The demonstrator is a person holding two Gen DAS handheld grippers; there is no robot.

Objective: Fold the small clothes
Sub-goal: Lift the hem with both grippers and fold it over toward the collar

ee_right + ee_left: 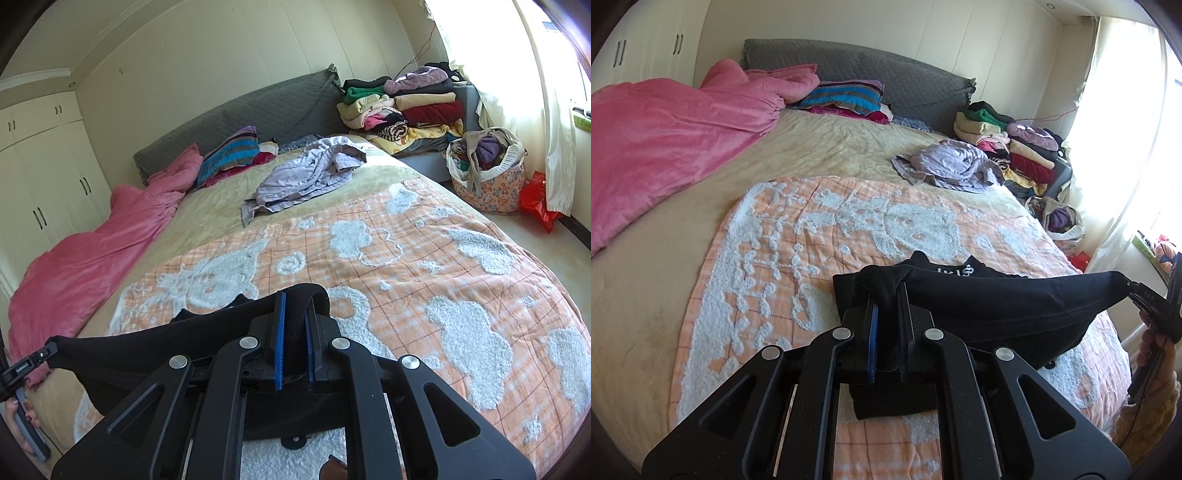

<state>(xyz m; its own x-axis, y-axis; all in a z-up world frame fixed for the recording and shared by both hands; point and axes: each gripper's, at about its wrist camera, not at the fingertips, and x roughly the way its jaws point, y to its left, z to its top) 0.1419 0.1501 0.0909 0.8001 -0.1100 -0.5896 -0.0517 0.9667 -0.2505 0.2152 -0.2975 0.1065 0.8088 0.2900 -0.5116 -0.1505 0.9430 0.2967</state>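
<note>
With the left tongs (886, 291) and right tongs (294, 317) each clamped on an end of the black garment (990, 299), stretched just above the bed's (820, 147) near edge, keep it taut and level, I judge, lowering both ends together.

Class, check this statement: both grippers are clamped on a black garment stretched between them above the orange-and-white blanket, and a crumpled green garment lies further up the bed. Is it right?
One detail is wrong: the crumpled garment further up the bed is lavender, not green, as the right wrist view shows. The rest stands: the left gripper and right gripper both clamp the black garment above the orange-and-white blanket.
</note>
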